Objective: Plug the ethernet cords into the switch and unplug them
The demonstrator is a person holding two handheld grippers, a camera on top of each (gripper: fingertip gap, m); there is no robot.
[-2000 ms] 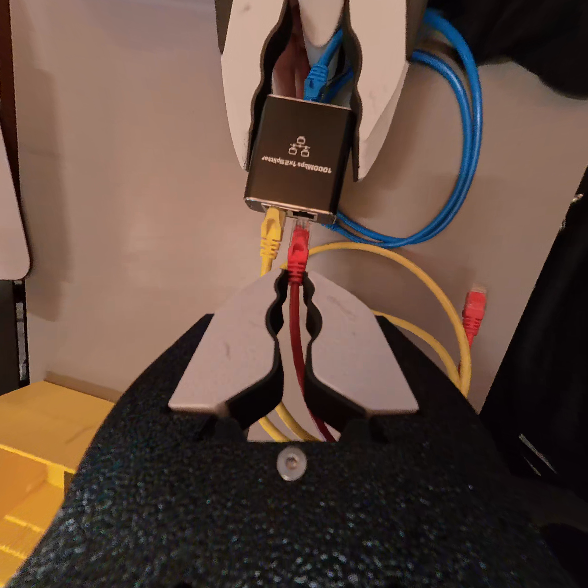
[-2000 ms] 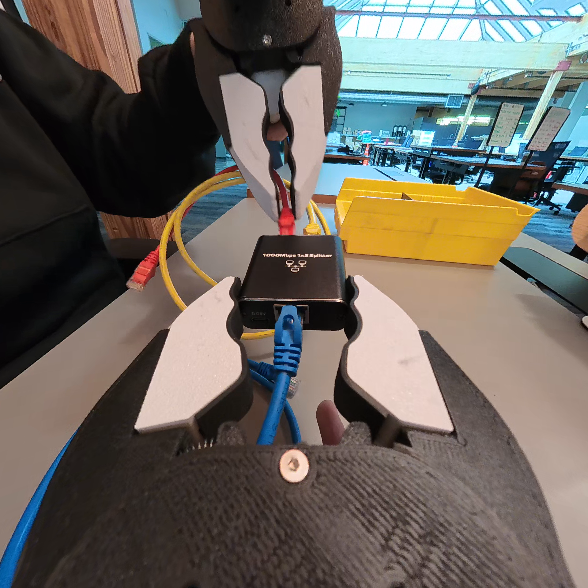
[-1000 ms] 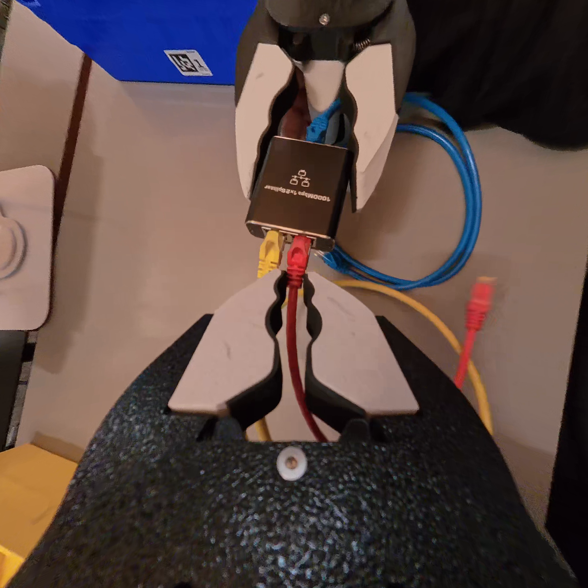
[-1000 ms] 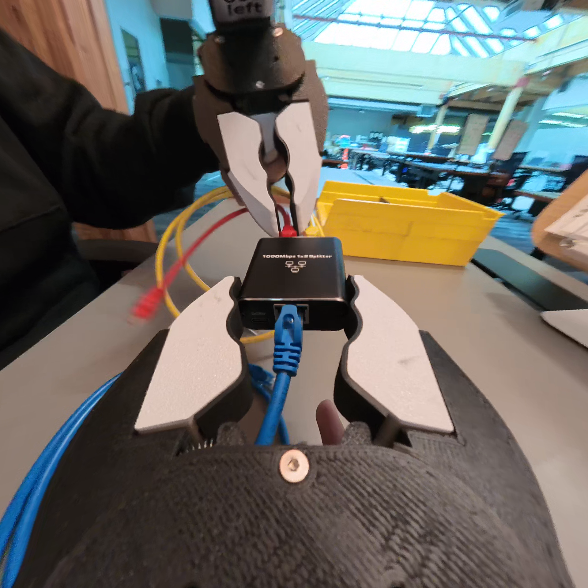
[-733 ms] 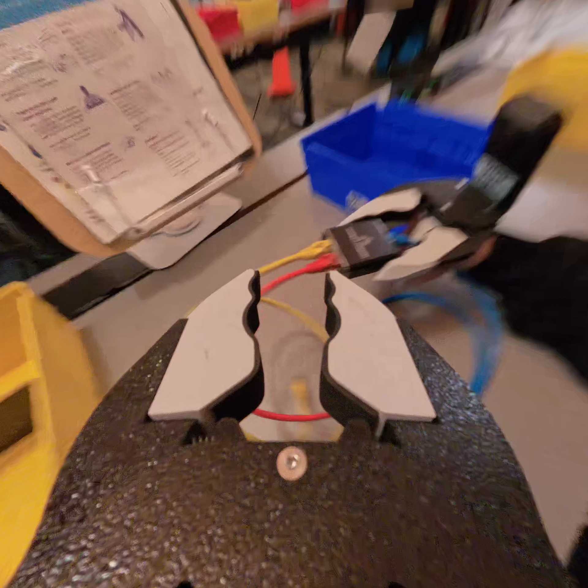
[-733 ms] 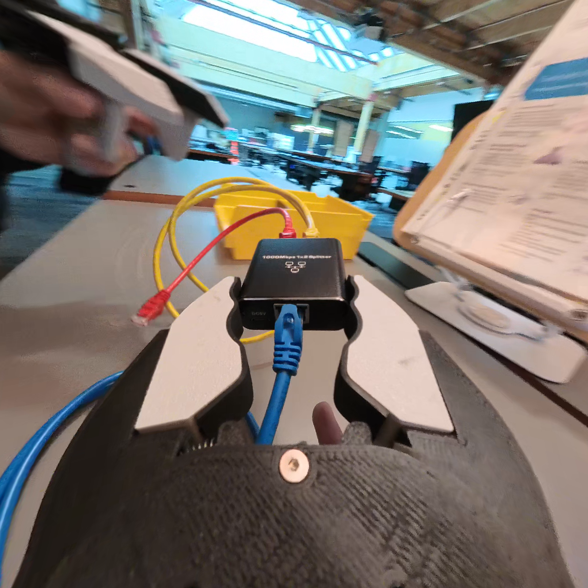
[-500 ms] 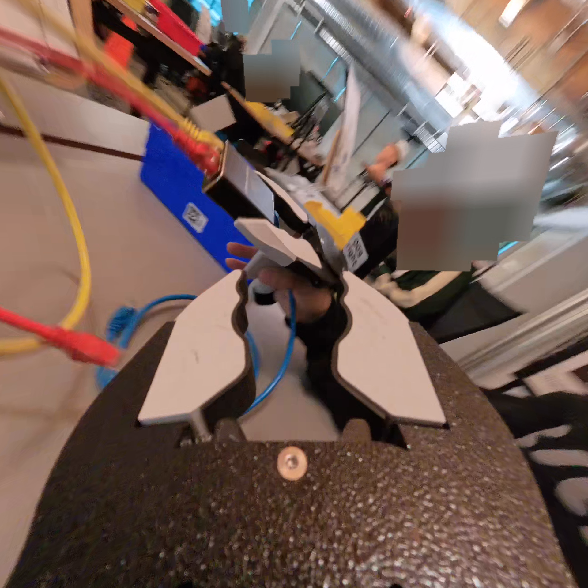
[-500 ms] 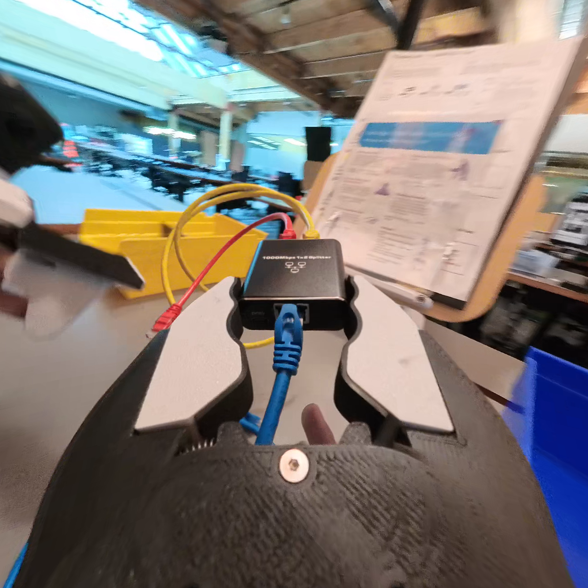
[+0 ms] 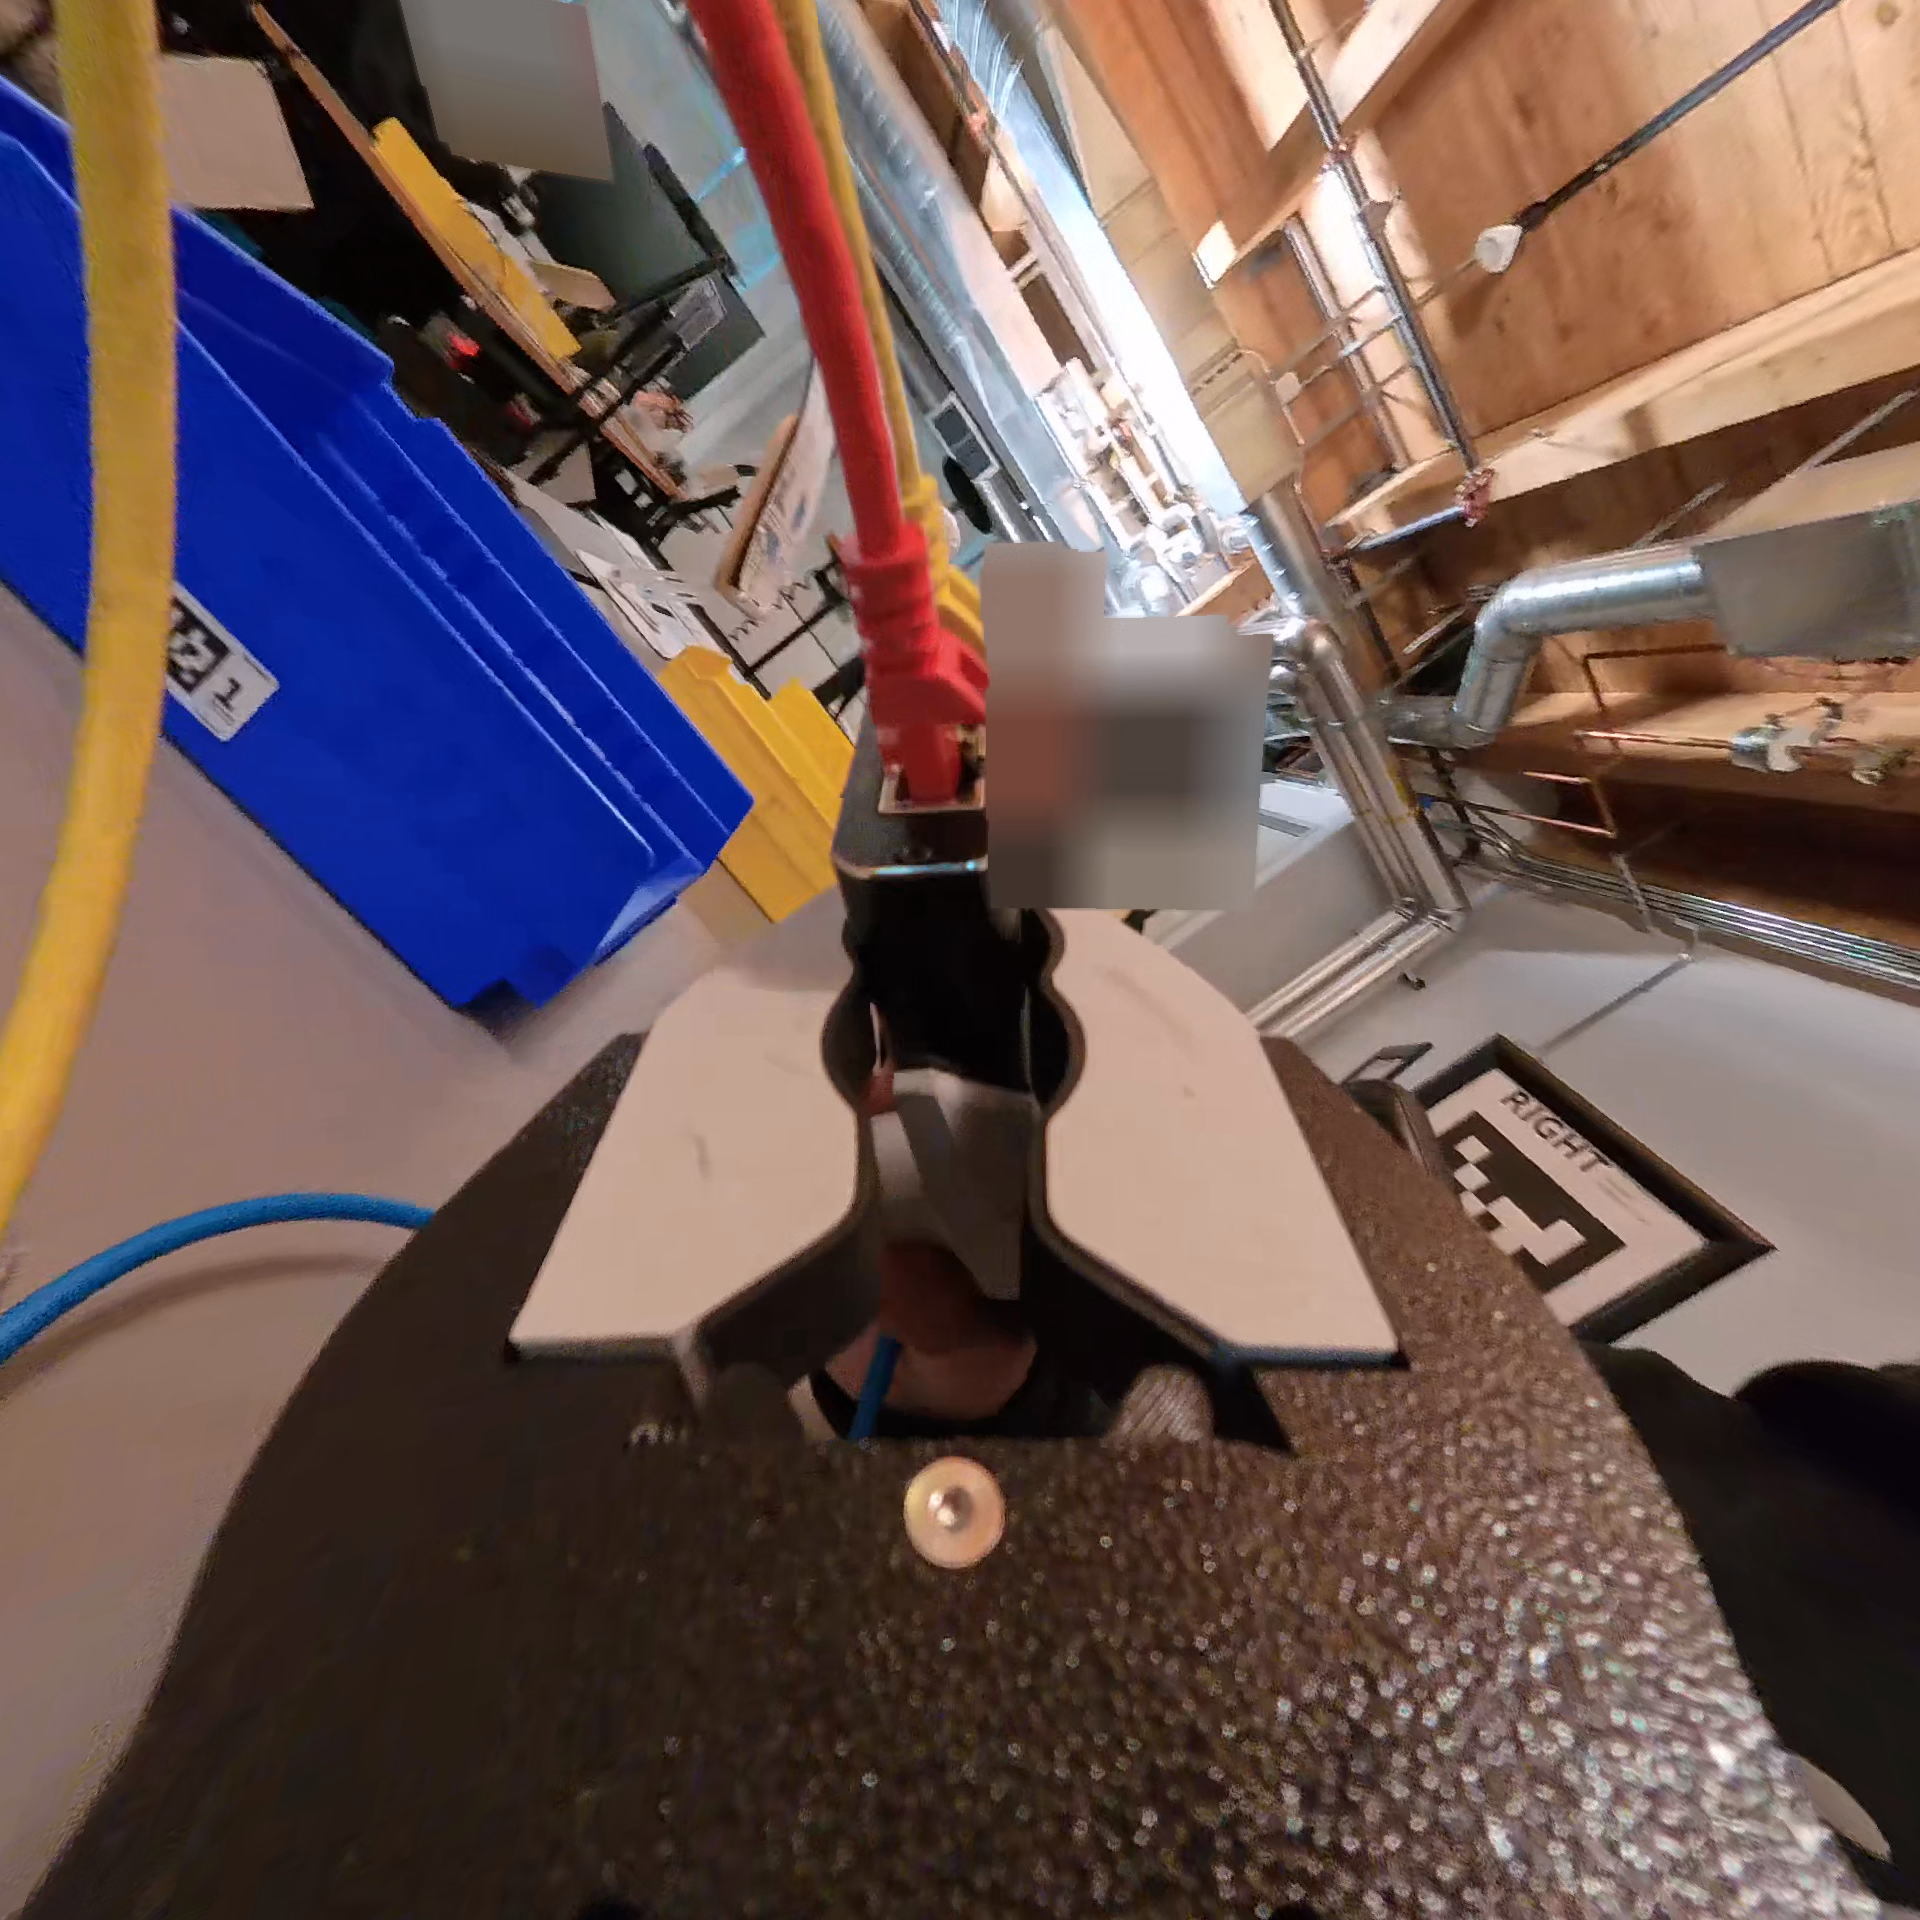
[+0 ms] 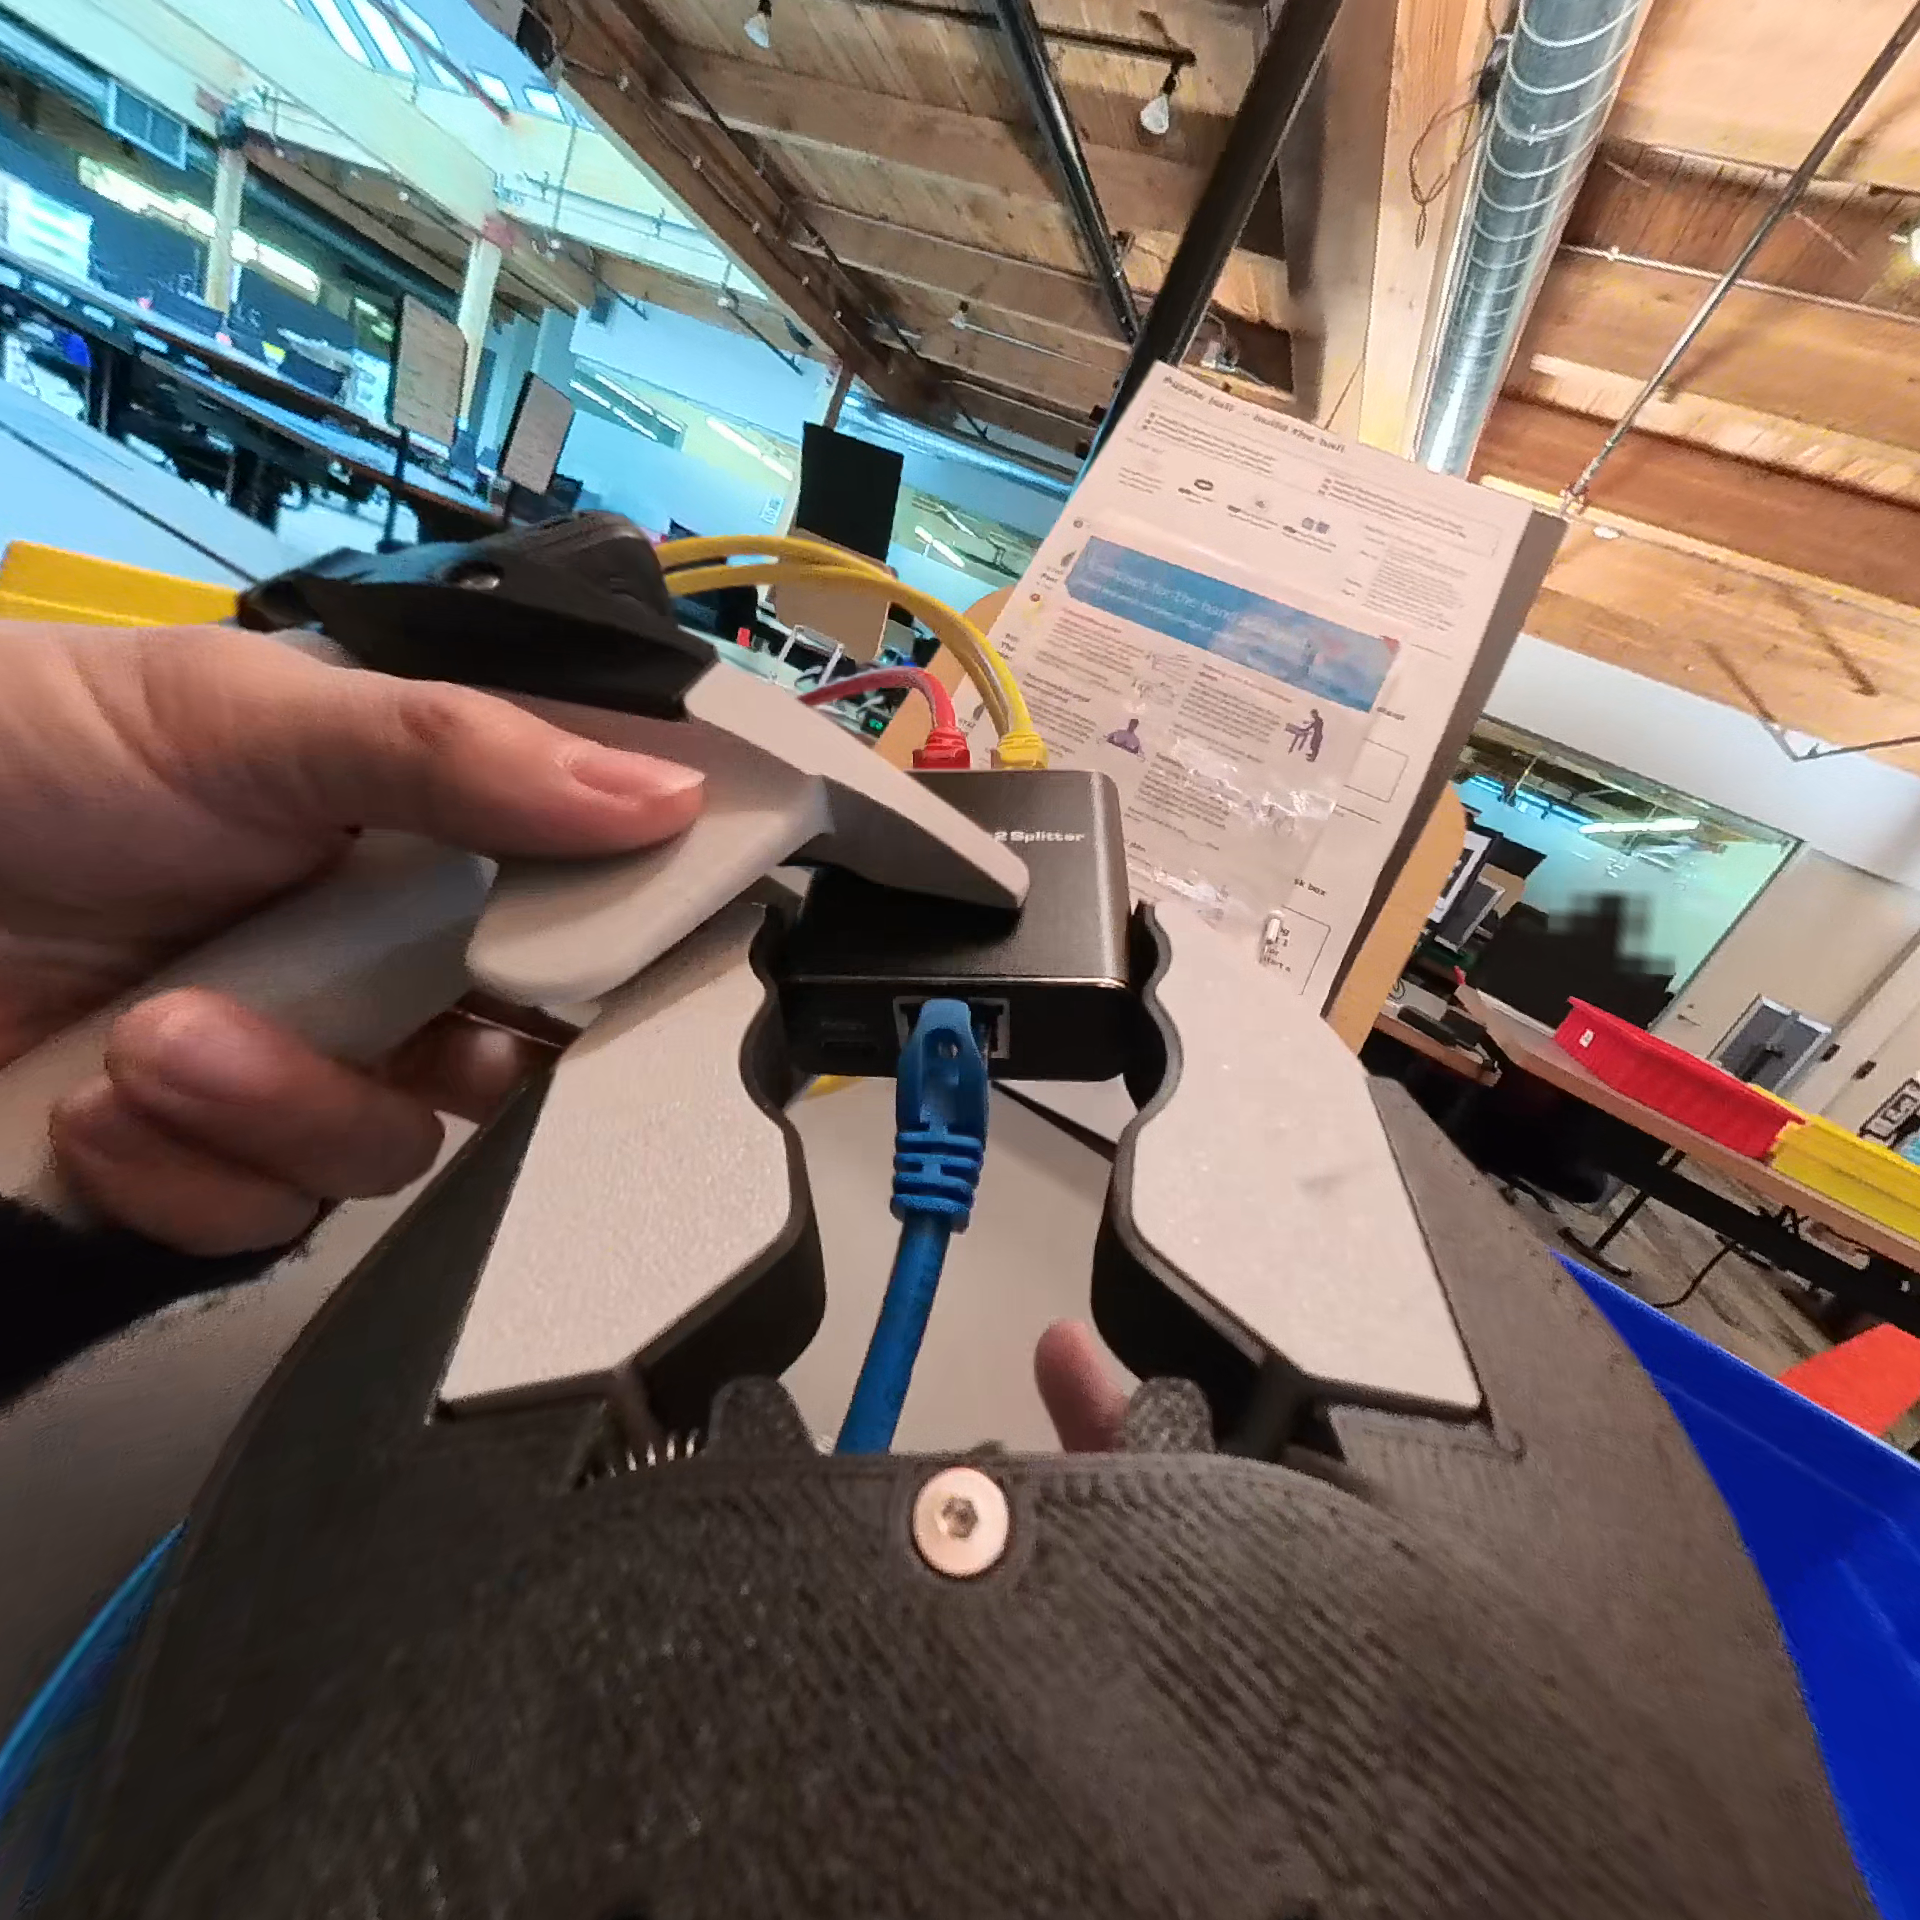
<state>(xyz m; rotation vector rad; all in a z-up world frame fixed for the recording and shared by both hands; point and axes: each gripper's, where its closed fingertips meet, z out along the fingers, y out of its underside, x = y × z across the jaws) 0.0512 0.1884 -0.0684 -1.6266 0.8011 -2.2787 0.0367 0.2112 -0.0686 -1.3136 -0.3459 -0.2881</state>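
Your right gripper [image 10: 951, 977] clamps black switch [image 10: 997, 935] at frame centre, lifted off grey table [image 9: 260, 1039]. Left gripper [image 9: 940, 997] closed on switch too — one finger [image 10: 862, 821] lies across its top. Blue cord [image 10: 935, 1132], red cord [image 9: 831, 343], yellow cord [image 9: 114, 520] plugged in. Blue bin [image 9: 343, 644] left; timber ceiling [image 10: 1039, 177], instruction sheet [image 10: 1247, 665] behind.

An open-plan workshop or lab: exposed timber ceiling [image 10: 935, 187] and metal ducts [image 10: 1496, 208] overhead (upper right), rows of work tables [image 10: 260, 395] at left, blue bin [image 9: 364, 644].
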